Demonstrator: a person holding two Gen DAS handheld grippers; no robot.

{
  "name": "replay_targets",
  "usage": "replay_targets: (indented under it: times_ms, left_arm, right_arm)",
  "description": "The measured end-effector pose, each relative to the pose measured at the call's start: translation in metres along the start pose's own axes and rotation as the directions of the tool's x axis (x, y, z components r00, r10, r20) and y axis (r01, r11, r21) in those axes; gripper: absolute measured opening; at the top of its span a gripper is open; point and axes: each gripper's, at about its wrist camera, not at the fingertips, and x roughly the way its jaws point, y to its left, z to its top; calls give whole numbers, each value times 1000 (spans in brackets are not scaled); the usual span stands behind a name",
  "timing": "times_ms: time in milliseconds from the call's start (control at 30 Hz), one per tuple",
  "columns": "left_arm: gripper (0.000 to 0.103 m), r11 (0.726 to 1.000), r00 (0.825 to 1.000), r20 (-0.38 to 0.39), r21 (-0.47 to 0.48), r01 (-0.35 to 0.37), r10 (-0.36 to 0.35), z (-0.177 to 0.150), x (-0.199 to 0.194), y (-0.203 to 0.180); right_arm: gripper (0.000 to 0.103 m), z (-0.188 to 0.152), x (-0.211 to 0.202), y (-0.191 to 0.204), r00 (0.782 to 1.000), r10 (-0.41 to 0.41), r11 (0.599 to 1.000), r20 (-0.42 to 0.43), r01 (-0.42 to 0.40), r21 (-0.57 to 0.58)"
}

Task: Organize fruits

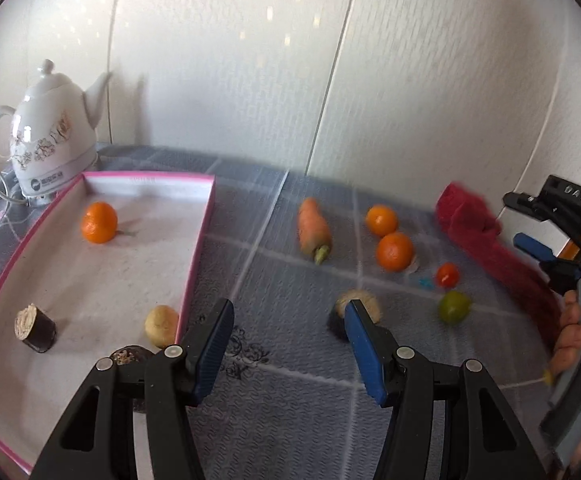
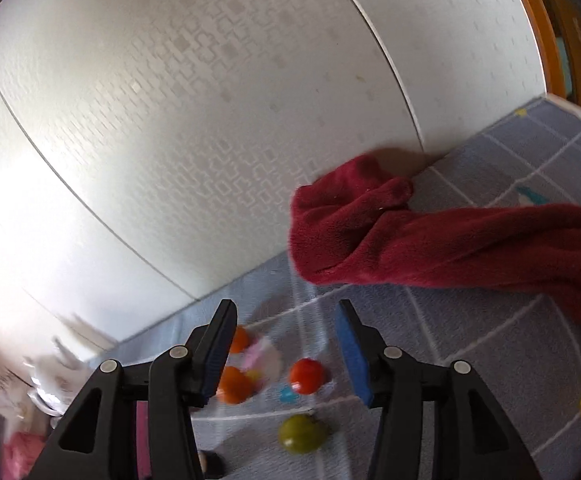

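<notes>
A: Start at the claws. How does the left gripper (image 1: 288, 344) stand?

B: Its blue-padded jaws are apart with nothing between them, at the bottom centre of the left wrist view, over the grey checked tablecloth (image 1: 282, 400). A pale round fruit (image 1: 360, 305) peeks out just behind the tip of its right-hand finger.

A: And the right gripper (image 2: 286, 350)?

B: Also apart and empty, low in its own frame. In the left view it shows at the far right edge, with a person's hand (image 1: 574, 330) on its handle.

A: What lies nearest beyond it?

B: In the right wrist view, a small red tomato (image 2: 307, 376) sits in the gap between the fingers but further off on the cloth, and a green fruit (image 2: 302, 434) lies below it near the bottom edge. Two oranges are partly hidden behind the left-hand finger.

A: Where are the rest of the fruits?

B: In the left view, right of centre: a carrot (image 1: 314, 232), then two oranges (image 1: 388, 236) nearly touching. A pink-rimmed tray (image 1: 198, 240) fills the lower left, holding one orange (image 1: 99, 223) near its top, a pale ball (image 1: 161, 325) by its right wall and a dark cut piece (image 1: 36, 328) at its left.

A: Further out?

B: A white floral kettle (image 1: 52, 136) stands at the upper left behind the tray, and a dark red towel (image 2: 430, 240) lies crumpled against the white wall at the right.
</notes>
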Motion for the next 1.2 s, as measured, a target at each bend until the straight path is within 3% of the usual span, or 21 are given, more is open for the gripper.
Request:
replay_targets:
  times_ms: [67, 133, 167, 233, 333, 433, 600, 700, 833, 933, 1067, 1133, 1200]
  left_arm:
    - [58, 999, 999, 22, -25, -42, 43, -7, -19, 2]
    - [59, 996, 1000, -21, -88, -6, 4, -9, -33, 3]
    - [59, 999, 1000, -19, -47, -13, 12, -9, -37, -2]
    - [59, 997, 998, 30, 53, -48, 47, -7, -50, -16]
    - [59, 998, 999, 28, 60, -30, 28, -2, -65, -18]
    - [60, 995, 998, 43, 83, -54, 51, -2, -72, -19]
    - [60, 994, 998, -28, 89, -56, 59, -1, -63, -25]
    - [60, 999, 998, -61, 43, -11, 13, 9, -58, -29]
    - [60, 997, 996, -85, 73, 1, 5, 16, -39, -40]
    - [60, 992, 990, -142, 128, 17, 2, 14, -18, -47]
    - [60, 980, 974, -228, 195, 39, 7, 1, 11, -55]
    - [60, 983, 971, -238, 182, 37, 7, -3, 17, -52]
    - [60, 986, 971, -236, 148, 77, -41, -2, 19, -50]
  right_arm:
    - [51, 0, -18, 12, 999, 27, 997, 43, -24, -72]
    - [54, -10, -44, 21, 992, -10, 986, 123, 30, -167]
    - [65, -15, -49, 22, 991, -39, 981, 129, 63, -183]
    - [68, -17, -50, 22, 995, -18, 986, 96, 33, -161]
    - [68, -24, -46, 28, 995, -52, 976, 86, 69, -209]
    - [68, -26, -38, 27, 999, -35, 979, 38, 42, -201]
    - [68, -26, -30, 27, 1000, -25, 983, 17, 28, -181]
    - [68, -27, -25, 26, 999, -38, 980, 0, 38, -198]
    - [68, -25, -22, 19, 997, -69, 979, -24, 63, -196]
    - [68, -22, -15, 8, 996, -53, 991, -69, 44, -128]
    - [68, -25, -9, -2, 989, -107, 981, -107, 87, -174]
    - [68, -25, -7, -11, 985, -100, 984, -143, 77, -158]
    - [68, -28, -4, -13, 980, -96, 984, -174, 67, -167]
